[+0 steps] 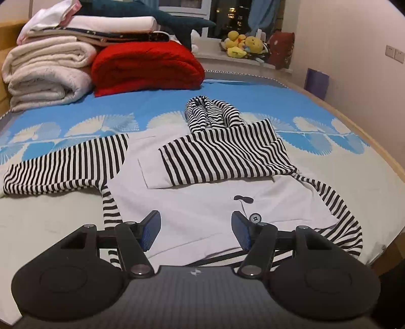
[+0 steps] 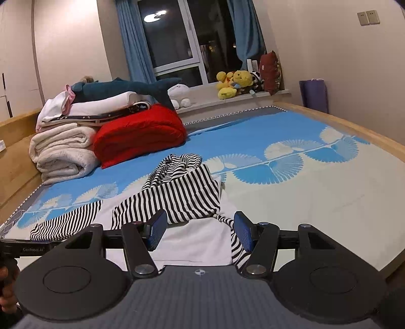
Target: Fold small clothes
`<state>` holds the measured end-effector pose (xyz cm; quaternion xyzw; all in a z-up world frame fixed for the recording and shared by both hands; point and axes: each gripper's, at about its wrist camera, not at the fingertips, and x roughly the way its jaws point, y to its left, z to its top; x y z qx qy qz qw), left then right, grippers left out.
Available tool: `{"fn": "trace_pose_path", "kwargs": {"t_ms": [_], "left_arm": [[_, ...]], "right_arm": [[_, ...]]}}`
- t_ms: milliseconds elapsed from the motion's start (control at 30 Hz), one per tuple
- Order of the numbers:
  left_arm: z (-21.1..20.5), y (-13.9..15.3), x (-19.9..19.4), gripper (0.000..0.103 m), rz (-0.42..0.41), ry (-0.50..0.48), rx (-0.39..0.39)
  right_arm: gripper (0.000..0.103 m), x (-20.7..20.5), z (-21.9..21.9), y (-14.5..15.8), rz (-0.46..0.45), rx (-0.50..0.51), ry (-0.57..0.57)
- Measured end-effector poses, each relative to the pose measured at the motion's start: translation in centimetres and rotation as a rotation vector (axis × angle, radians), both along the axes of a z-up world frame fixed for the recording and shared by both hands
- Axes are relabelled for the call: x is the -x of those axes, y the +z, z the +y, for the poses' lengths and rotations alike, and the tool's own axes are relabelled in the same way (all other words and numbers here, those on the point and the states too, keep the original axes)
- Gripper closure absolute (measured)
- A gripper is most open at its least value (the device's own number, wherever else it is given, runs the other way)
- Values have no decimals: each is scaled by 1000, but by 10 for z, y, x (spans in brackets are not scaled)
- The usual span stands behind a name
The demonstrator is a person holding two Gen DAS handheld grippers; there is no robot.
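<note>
The bed (image 1: 76,235) fills both views, under a cover with a blue far half, a row of pale fan-shaped leaf prints, and a near half of off-white. A wooden frame (image 2: 354,121) edges it on the right. Behind it a dark window (image 2: 172,38) sits between two blue curtains (image 2: 131,45), with cream walls either side and two switch plates (image 2: 368,17) high on the right wall.

At the far left stands one stack of folded bedding: a cream quilt (image 1: 48,76) at the bottom, several white and dark layers above, and one blue plush shark (image 2: 126,87) on top. One folded red blanket (image 1: 146,65) lies just beside it. On the sill are a white plush (image 2: 181,93), a cluster of yellow plush toys (image 1: 243,44) and one dark red cushion (image 1: 281,46). A purple roll (image 2: 314,95) stands against the right wall.

One garment (image 1: 202,197) lies on the near, pale half of the bed: a white body with black-and-white striped sleeves and a striped hood at its far end. Its left sleeve stretches flat to the left; the right sleeve is folded across the chest. One dark button (image 1: 255,217) shows on the front.

The left hand-held gripper (image 1: 196,229) is spread, nothing between its blue pads, just over the garment's lower white front, the button just beside its right finger. The right hand-held gripper (image 2: 200,230) is spread too, over the garment's right side, with a striped edge running under its right finger; whether that pad touches the cloth I cannot tell.
</note>
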<state>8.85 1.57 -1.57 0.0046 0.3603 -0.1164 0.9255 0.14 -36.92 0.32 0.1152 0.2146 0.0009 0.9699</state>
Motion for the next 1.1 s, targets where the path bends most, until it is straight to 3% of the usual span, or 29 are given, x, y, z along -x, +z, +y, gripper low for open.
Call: {"fn": "trace_pose_path", "kwargs": {"t_ms": [200, 267, 333, 433, 500, 533, 567, 600, 633, 733, 833, 967, 1100], "left_arm": [[1, 4, 3, 40, -56, 7, -25], [2, 10, 2, 55, -75, 16, -46], [6, 22, 0, 64, -77, 40, -36], [13, 37, 8, 64, -173, 6, 3], [18, 27, 12, 63, -218, -25, -15], [20, 17, 10, 64, -196, -29, -25], [18, 8, -1, 71, -100, 6, -71], [21, 5, -6, 71, -77, 33, -46], [26, 5, -9, 71, -76, 35, -6], [37, 13, -22, 71, -82, 65, 19], [62, 31, -53, 71, -77, 126, 85], [104, 50, -121, 71, -93, 248, 98], [159, 41, -177, 71, -106, 400, 89]], "right_arm": [[43, -3, 2, -1, -6, 4, 11], [43, -4, 2, -2, -15, -3, 11], [43, -7, 5, -3, -26, -3, 15], [43, -16, 15, -3, -37, 7, 30], [43, -25, 22, -4, -36, 21, 28], [44, -29, 25, -4, -34, 19, 25], [47, -34, 28, -6, -30, 16, 23], [48, -40, 32, -7, -28, 17, 21], [49, -44, 35, -8, -30, 21, 21], [51, -56, 44, -8, -40, 7, 39], [61, -65, 54, -7, -45, -4, 59], [65, -72, 68, -8, -40, 18, 96], [68, -75, 78, -10, -39, 72, 115]]}}
